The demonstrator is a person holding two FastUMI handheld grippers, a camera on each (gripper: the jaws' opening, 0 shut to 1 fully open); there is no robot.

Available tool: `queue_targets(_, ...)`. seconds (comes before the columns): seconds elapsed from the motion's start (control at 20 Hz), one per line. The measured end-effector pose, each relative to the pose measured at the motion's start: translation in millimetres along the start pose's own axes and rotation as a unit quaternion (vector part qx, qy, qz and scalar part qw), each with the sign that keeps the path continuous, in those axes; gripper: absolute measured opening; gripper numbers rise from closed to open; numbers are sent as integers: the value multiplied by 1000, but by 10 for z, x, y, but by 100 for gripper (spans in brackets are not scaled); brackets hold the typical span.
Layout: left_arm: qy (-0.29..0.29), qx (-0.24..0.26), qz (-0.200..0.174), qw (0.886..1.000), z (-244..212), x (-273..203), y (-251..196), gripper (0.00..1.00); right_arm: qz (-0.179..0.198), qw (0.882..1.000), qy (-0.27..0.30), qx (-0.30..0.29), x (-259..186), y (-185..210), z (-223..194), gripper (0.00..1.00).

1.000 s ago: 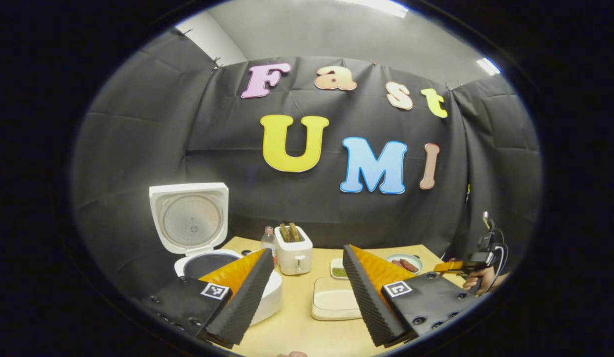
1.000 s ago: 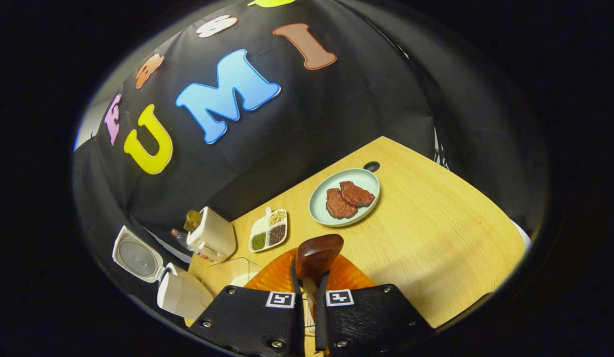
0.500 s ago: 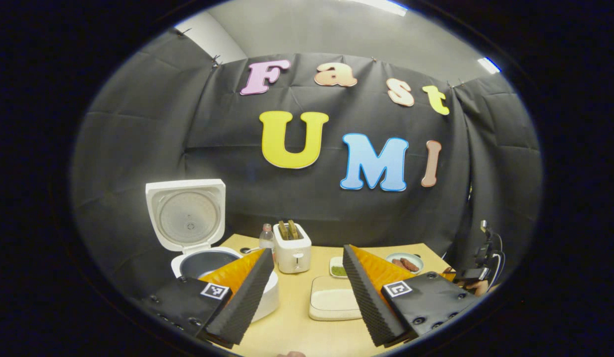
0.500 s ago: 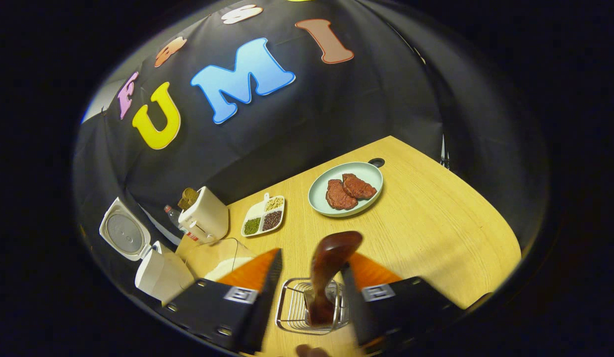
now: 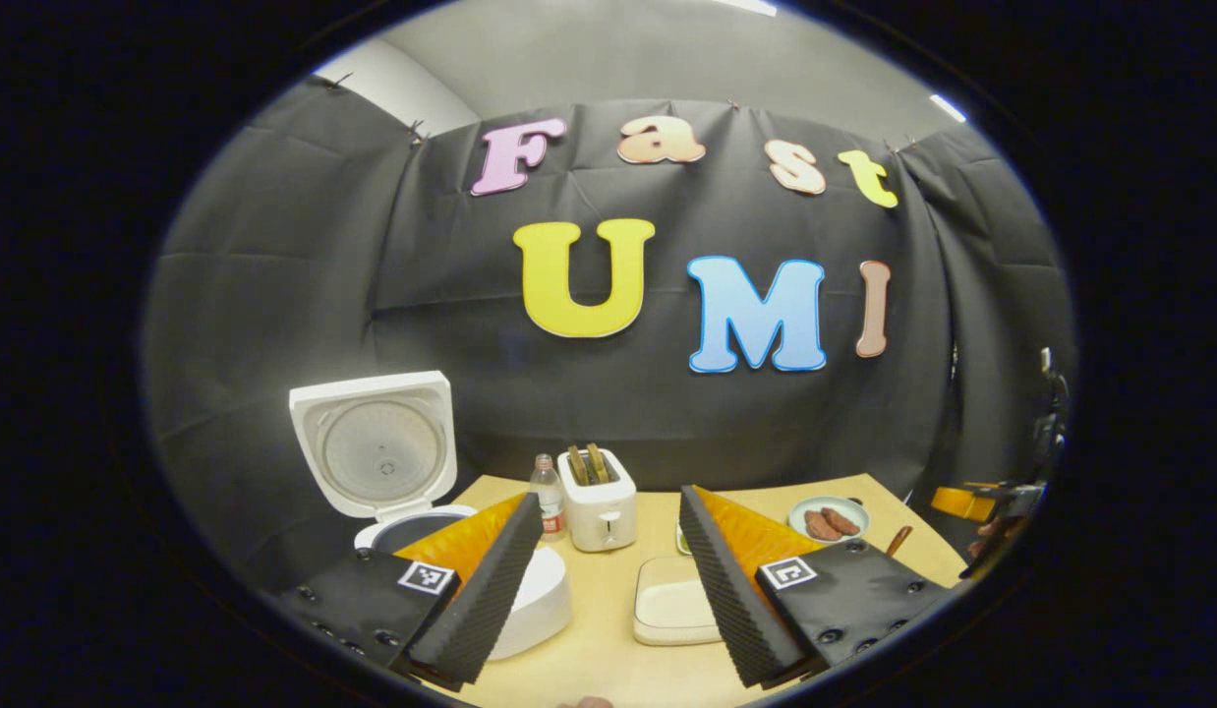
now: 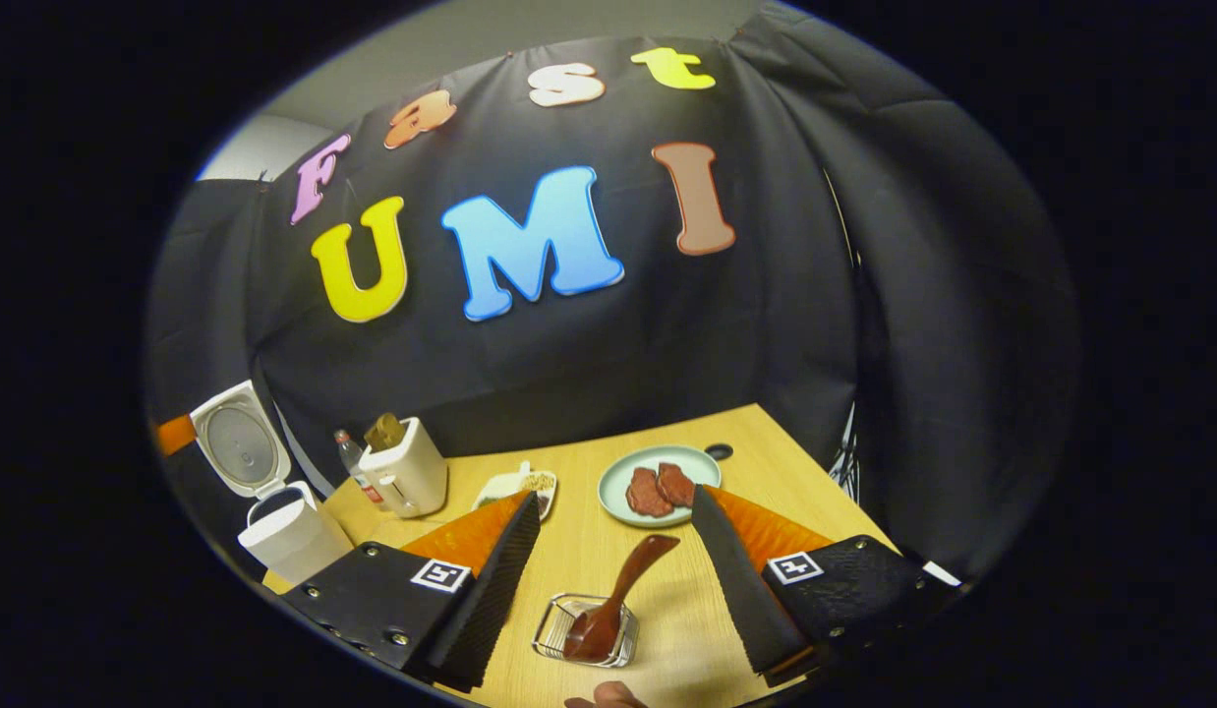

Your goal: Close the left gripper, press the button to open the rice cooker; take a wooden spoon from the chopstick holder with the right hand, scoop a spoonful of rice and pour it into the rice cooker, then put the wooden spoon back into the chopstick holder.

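Rice cooker [image 5: 402, 492] lid up. Wooden spoon [image 6: 613, 605] back in chopstick holder [image 6: 584, 629]; right gripper [image 6: 613, 580] and left gripper [image 5: 608, 570] fingers apart, empty. Task looks finished.

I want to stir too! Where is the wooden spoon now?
In the right gripper view, the wooden spoon stands tilted in the wire chopstick holder on the table, between the open right gripper's fingers, in front of the meat plate.

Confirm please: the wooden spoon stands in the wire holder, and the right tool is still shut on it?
Not quite. The wooden spoon does stand in the wire holder, but the right tool is open, its fingers apart and clear of the spoon, as the right gripper view shows.
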State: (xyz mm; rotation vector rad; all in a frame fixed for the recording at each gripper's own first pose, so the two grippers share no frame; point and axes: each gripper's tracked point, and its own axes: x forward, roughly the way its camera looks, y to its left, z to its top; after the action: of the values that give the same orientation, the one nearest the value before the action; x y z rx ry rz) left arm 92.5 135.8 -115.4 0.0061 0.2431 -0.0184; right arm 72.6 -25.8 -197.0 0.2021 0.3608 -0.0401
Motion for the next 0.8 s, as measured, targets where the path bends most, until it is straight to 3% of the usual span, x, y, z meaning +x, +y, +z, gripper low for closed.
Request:
queue_targets(0.1,-8,-8,25,1000,138,65,222,97,7,1000,-15,-5,-47,218,194,94)
queue_targets(0.25,-19,-1,102,995,358,180,763,99,26,999,-34,-4,-133,570,430,94)
queue_targets(0.45,-36,-28,217,975,593,314,1471,97,37,999,-37,-14,-69,860,490,94)
queue_targets(0.6,-65,-17,285,956,890,409,1789,99,39,999,-31,-17,-38,1021,486,94)
queue_targets(0.7,-61,0,323,944,994,555,2008,96,42,998,-33,-22,-43,1095,500,94)
queue_targets(0.8,-48,-13,328,943,1014,815,2193,99,44,998,-37,-27,-39,1152,531,94)
